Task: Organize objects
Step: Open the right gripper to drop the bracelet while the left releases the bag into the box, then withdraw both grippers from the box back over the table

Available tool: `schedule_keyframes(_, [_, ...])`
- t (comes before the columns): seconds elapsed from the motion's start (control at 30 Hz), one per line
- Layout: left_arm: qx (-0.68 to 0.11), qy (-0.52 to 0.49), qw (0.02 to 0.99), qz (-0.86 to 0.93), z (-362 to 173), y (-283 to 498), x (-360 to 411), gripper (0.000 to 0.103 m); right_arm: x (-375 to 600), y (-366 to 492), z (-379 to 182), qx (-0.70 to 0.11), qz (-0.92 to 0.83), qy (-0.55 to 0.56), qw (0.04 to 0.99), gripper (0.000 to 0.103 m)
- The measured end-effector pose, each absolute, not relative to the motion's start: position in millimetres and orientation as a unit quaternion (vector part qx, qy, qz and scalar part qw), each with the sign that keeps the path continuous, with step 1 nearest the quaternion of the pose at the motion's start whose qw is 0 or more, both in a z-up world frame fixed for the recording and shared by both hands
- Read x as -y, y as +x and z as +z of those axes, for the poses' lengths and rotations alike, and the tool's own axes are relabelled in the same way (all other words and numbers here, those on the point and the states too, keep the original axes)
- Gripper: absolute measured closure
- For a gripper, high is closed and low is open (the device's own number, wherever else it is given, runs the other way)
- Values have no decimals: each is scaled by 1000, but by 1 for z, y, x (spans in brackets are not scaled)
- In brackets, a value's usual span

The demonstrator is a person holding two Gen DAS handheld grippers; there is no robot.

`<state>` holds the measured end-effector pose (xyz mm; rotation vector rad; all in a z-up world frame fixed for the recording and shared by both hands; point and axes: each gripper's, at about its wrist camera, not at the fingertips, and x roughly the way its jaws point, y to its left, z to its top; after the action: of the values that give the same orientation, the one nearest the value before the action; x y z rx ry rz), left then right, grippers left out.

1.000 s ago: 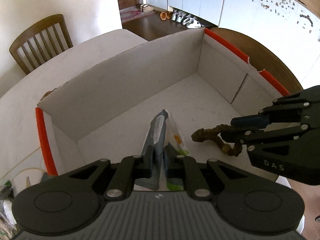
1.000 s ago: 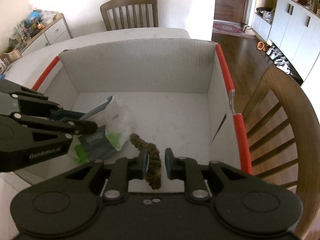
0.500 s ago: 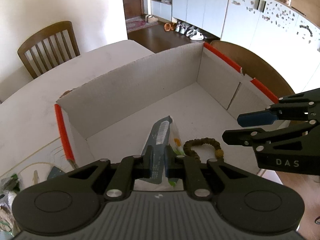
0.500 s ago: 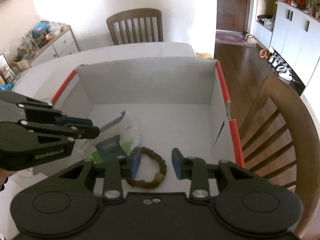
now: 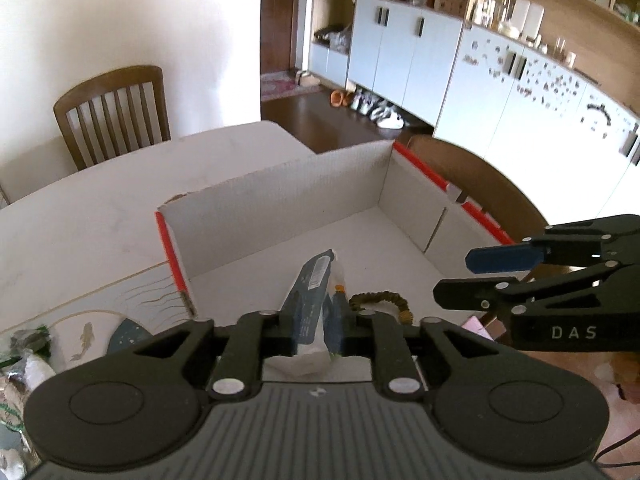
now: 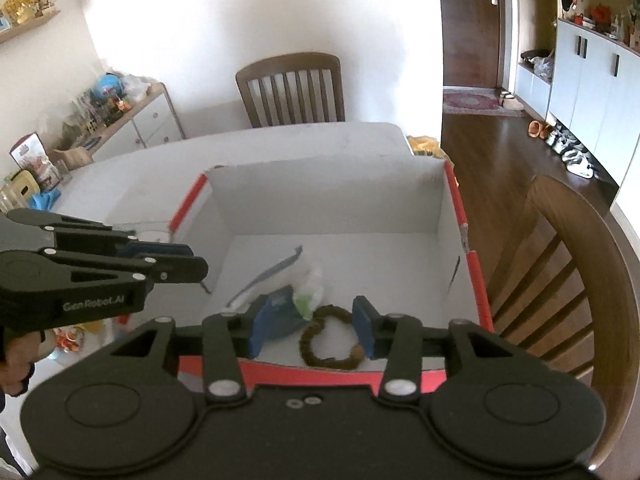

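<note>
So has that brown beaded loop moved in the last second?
Yes. The brown loop, earlier hanging between the right gripper's pads, now lies on the box floor near its red front edge.

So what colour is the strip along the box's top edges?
Red-orange; the strip on the white box shows best in the right wrist view.

Right claw (image 6: pixel 314 330) opening, bracelet (image 6: pixel 330 338) dropped in box (image 6: pixel 328 208), left claw (image 5: pixel 314 330) opening

a home dining room: wooden chair (image 6: pixel 294 88) at a white table (image 6: pixel 280 148), shoes (image 5: pixel 376 106) by cabinets.
</note>
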<state>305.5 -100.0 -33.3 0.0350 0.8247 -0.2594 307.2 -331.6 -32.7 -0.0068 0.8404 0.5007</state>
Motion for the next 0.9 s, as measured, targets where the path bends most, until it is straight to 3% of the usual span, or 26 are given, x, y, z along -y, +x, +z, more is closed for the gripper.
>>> schedule_keyframes(0.1, [-385, 14, 914, -130, -25, 291, 92, 75, 325, 299, -26, -396, 243, 0, 886, 56])
schedule_keyframes(0.37, [-356, 9, 926, -124, -9, 256, 63, 73, 301, 275, -9, -373, 244, 6, 895, 42])
schedule_keyframes(0.4, [-353, 9, 928, -121, -7, 252, 58, 68, 297, 273, -8, -371, 244, 6, 896, 41])
schedule_keyframes(0.5, [-341, 9, 933, -114, -3, 240, 44, 37, 286, 266, -5, -367, 243, 7, 898, 39])
schedule_keyframes(0.9, [-313, 10, 944, -101, 11, 201, -7, 27, 243, 240, 3, -361, 245, 23, 900, 14])
